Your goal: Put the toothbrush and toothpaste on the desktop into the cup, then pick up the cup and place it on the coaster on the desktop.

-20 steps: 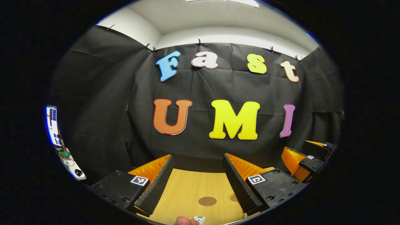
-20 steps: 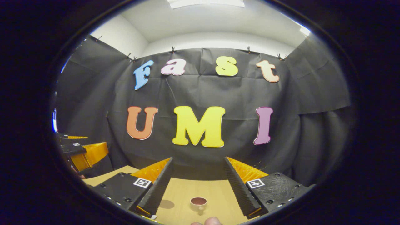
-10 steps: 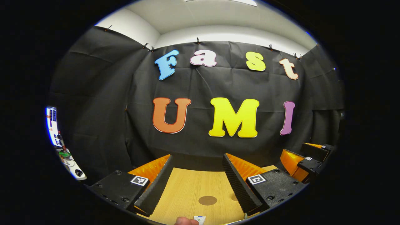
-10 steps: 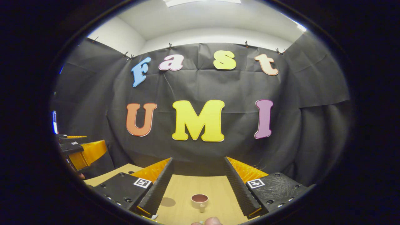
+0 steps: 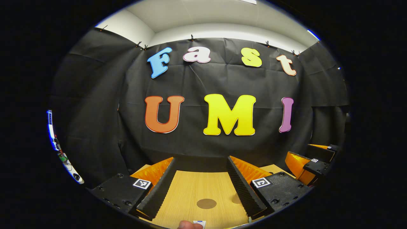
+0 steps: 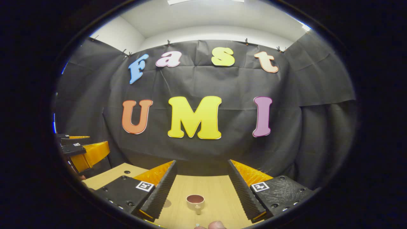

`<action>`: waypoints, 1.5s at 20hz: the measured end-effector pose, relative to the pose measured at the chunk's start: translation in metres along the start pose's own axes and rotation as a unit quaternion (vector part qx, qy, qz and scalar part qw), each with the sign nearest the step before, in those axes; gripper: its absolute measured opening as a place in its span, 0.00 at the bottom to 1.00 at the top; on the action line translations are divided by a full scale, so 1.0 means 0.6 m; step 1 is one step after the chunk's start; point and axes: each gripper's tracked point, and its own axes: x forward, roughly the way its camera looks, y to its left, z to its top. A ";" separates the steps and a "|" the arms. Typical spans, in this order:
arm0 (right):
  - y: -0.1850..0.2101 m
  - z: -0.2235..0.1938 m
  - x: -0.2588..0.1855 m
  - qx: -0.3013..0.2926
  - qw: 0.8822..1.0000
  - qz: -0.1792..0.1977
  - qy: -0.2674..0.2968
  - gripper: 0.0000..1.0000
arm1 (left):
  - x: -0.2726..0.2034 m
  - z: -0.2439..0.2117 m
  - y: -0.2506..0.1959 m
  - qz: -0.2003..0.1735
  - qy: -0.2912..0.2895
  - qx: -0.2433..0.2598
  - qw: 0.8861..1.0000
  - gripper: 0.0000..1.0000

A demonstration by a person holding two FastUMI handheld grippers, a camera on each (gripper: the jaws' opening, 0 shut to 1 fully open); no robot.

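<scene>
Left claw [image 5: 200,178] agape above coaster [image 5: 206,203] | right claw [image 6: 202,181] agape above cup [image 6: 195,201]

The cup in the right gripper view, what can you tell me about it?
The cup is small, cream or pale beige outside and reddish-brown inside, with a glossy, ceramic look. It stands upright on the light wooden desktop, mouth up, apparently empty, with its short handle turned toward the camera. It sits between the open fingers of the right gripper, and nothing touches it but the desktop.
</scene>
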 end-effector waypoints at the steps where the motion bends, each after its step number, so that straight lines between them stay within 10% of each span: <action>1: -0.001 -0.006 0.001 -0.003 1.000 0.001 0.003 0.97 | 0.003 -0.001 -0.004 -0.001 0.002 0.002 1.000 0.99; 15: -0.005 -0.160 -0.015 -0.015 0.990 0.027 0.138 0.95 | -0.020 -0.138 -0.018 -0.012 0.095 0.010 0.995 0.99; 30: 0.002 -0.448 -0.115 -0.022 0.916 0.039 0.398 0.96 | -0.149 -0.401 -0.010 -0.022 0.327 -0.016 0.945 1.00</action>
